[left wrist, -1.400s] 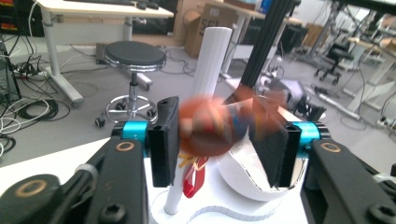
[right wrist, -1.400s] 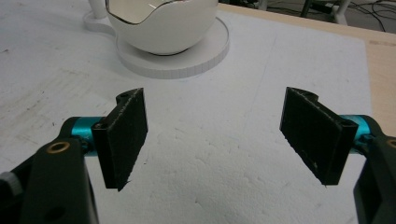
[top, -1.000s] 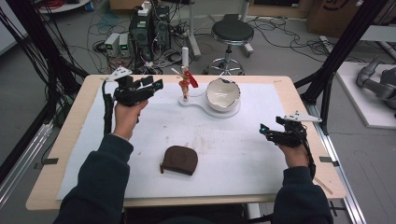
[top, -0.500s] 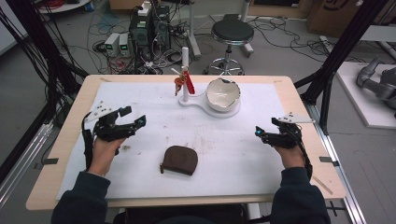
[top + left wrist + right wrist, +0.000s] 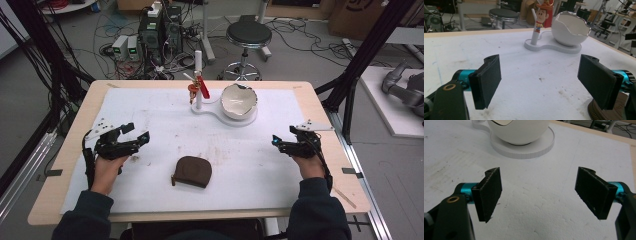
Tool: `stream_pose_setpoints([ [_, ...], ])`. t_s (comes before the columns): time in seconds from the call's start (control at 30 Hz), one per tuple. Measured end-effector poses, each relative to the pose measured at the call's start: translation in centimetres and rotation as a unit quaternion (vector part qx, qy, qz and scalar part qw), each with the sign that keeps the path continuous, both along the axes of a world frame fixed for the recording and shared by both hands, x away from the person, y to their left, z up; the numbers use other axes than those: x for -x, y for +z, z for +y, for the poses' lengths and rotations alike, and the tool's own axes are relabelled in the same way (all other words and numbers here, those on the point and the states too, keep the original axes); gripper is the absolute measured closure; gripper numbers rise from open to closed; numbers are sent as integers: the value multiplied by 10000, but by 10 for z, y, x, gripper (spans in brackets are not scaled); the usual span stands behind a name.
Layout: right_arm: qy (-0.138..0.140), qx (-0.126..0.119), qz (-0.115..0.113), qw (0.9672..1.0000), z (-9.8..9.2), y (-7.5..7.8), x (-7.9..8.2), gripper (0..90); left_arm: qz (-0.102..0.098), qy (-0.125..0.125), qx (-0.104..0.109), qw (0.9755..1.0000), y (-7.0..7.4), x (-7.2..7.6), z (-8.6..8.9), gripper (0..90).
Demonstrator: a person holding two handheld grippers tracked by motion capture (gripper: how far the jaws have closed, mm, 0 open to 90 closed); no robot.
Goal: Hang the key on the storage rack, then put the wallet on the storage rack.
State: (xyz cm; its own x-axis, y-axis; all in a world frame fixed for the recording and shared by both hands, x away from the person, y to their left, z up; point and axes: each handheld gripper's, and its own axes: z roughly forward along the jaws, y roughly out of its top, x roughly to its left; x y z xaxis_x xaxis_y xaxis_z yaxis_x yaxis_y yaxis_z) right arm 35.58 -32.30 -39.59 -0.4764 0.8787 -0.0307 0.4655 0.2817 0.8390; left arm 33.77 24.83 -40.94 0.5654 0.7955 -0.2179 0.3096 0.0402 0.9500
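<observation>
My left gripper (image 5: 134,138) rests open at the table's left side, nothing between its jaws (image 5: 539,83). My right gripper (image 5: 280,144) is open at the right side, also holding nothing (image 5: 539,195). A brown pouch (image 5: 191,171) lies on the white mat near the front middle; its edge (image 5: 604,112) peeks in at the lower right of the left gripper view. At the back stands a white stand (image 5: 215,108) with a post and a small cowboy figure key ring (image 5: 539,18) hung on it, plus a white eggshell-shaped bowl (image 5: 238,100) (image 5: 570,28) (image 5: 519,130).
The white mat (image 5: 160,120) covers most of the wooden table (image 5: 75,130). Behind the table are a black stool (image 5: 249,35), computer boxes and cables on the floor. Black frame posts rise at both sides.
My left gripper has come back from near the stand to the left front of the mat and lowered. The right gripper has stayed nearly in place.
</observation>
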Motion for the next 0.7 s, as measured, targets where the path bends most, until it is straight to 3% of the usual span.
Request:
stream_pose_setpoints([
  [0.13,13,-40,-21,10000,1,1,1,220,-62,55,27,10000,2,2,0,191],
  [0.5,171,44,22,9998,7,0,3,221,14,-241,47,9997,2,2,-8,211],
  [0.57,212,52,52,9997,8,-1,3,223,77,-290,92,9995,1,1,-10,224],
  [0.7,278,-5,94,9996,8,-2,4,235,386,-698,152,9967,-4,0,-20,285],
])
